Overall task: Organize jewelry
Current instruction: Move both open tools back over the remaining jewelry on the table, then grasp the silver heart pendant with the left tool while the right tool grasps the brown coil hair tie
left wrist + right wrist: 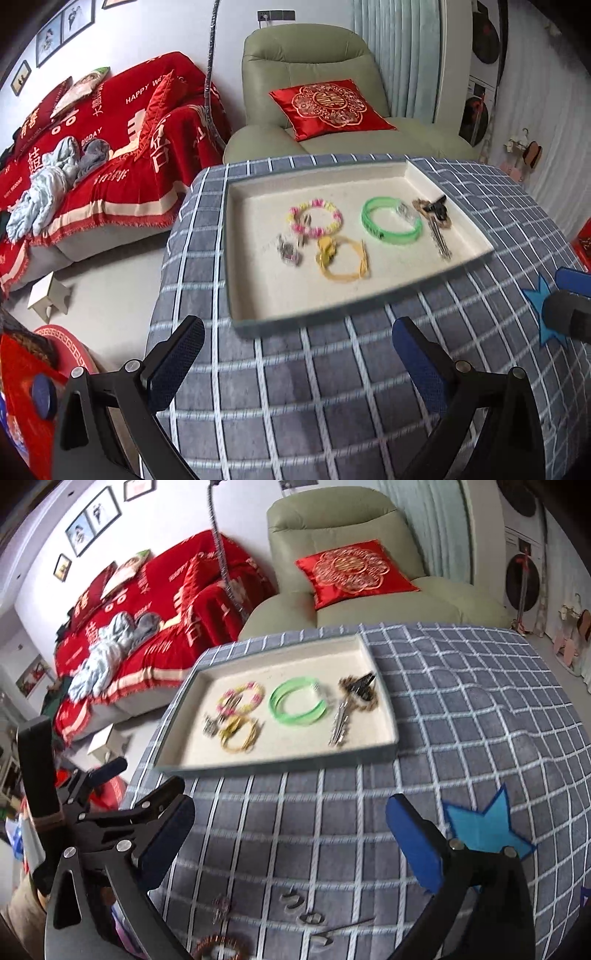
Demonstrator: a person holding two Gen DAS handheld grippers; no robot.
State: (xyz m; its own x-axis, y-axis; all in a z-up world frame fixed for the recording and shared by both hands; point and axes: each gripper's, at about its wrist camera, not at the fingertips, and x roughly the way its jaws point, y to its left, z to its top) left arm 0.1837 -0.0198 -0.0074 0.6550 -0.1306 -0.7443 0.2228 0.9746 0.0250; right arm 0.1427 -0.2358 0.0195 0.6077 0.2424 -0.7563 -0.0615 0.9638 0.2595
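Note:
A shallow cream tray (243, 206) (384, 716) sits on the checked tablecloth. In it lie a pink-and-yellow bead bracelet (315, 222) (242, 698), a green bangle (391, 225) (298, 700), a yellow bracelet (341, 258) (238, 734), a small silver piece (289, 252), silver hair clips (439, 236) (340, 722) and a dark brown clip (434, 210) (360, 690). My left gripper (299, 354) is open and empty, short of the tray's near edge. My right gripper (291, 834) is open and empty above the cloth. Loose small pieces (303, 908) and a brown bead bracelet (221, 947) lie on the cloth below it.
A blue star marker (484, 827) (541, 306) lies on the cloth at right. The right gripper's body (569, 314) shows at the left view's right edge. A green armchair (314, 74) and a red-covered sofa (110, 147) stand behind the table.

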